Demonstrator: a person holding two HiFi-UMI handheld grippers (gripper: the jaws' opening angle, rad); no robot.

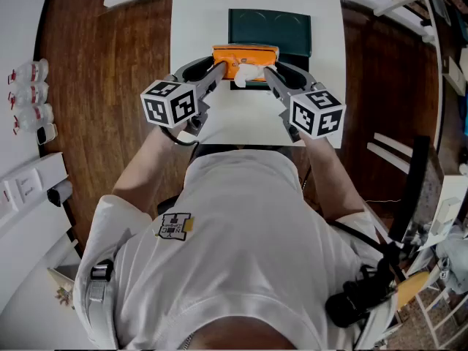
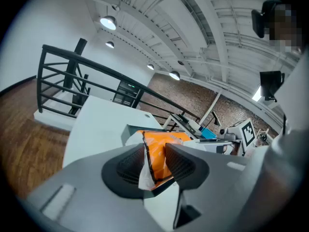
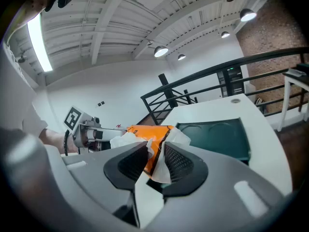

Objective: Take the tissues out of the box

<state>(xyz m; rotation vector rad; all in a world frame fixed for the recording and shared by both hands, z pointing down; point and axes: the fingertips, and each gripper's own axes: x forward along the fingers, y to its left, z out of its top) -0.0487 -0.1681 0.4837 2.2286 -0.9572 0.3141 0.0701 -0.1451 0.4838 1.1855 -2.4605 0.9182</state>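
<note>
An orange tissue pack (image 1: 245, 55) lies on the white table (image 1: 201, 20), with a white tissue (image 1: 247, 74) bulging from its near side. My left gripper (image 1: 221, 67) comes in from the left, and in the left gripper view the left gripper (image 2: 155, 161) has its pads pressed on the pack's (image 2: 159, 151) end, a tissue edge (image 2: 144, 176) caught along one pad. My right gripper (image 1: 268, 72) comes in from the right. In the right gripper view the right gripper (image 3: 155, 161) is shut on the pack's (image 3: 149, 129) other end, together with crumpled tissue (image 3: 176, 137).
A dark green tray (image 1: 269, 29) lies on the table just behind the pack. Wooden floor surrounds the narrow table. Several small bottles (image 1: 29, 93) stand on a white ledge at far left. A black railing (image 3: 193, 88) runs beyond the table.
</note>
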